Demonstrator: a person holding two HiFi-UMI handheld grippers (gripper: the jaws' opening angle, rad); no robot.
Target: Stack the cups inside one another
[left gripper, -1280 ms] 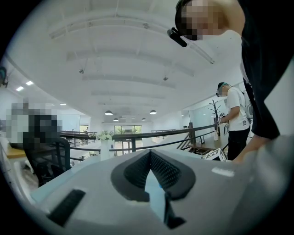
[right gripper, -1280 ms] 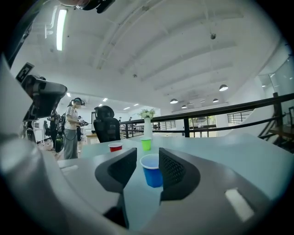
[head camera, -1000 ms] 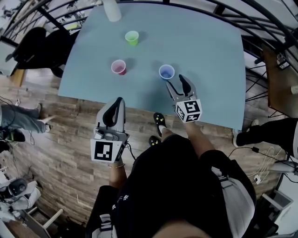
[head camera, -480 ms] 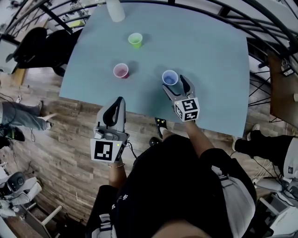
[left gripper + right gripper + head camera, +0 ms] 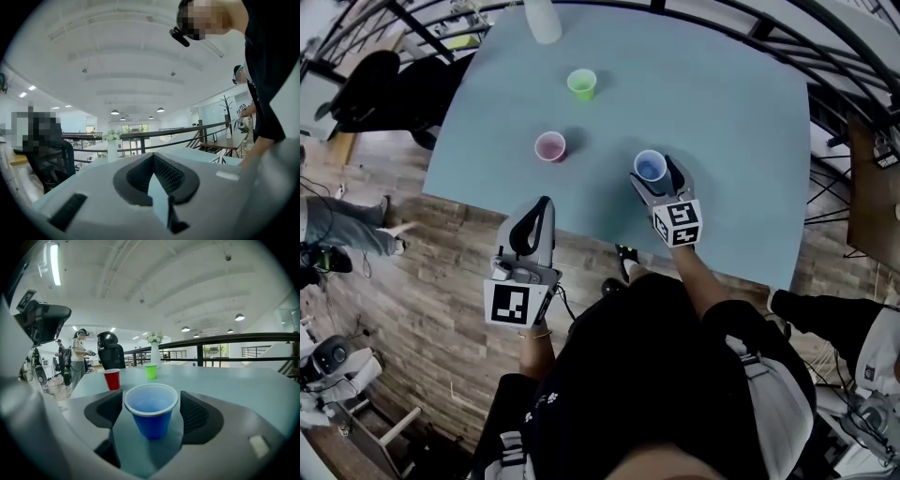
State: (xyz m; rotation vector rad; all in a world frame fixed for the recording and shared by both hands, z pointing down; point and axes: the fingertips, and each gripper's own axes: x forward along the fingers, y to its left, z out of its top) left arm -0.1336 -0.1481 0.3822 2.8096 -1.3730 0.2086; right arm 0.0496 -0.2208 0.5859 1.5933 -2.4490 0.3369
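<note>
The right gripper (image 5: 657, 175) has its jaws opening around a blue plastic cup (image 5: 151, 409), which stands upright between the pads, clear of both, near the near edge of the pale blue-grey table (image 5: 741, 141). A red plastic cup (image 5: 549, 146) stands toward the left edge and a green plastic cup (image 5: 581, 83) farther back. The left gripper (image 5: 153, 157), jaws together and empty, hangs off the near edge.
</note>
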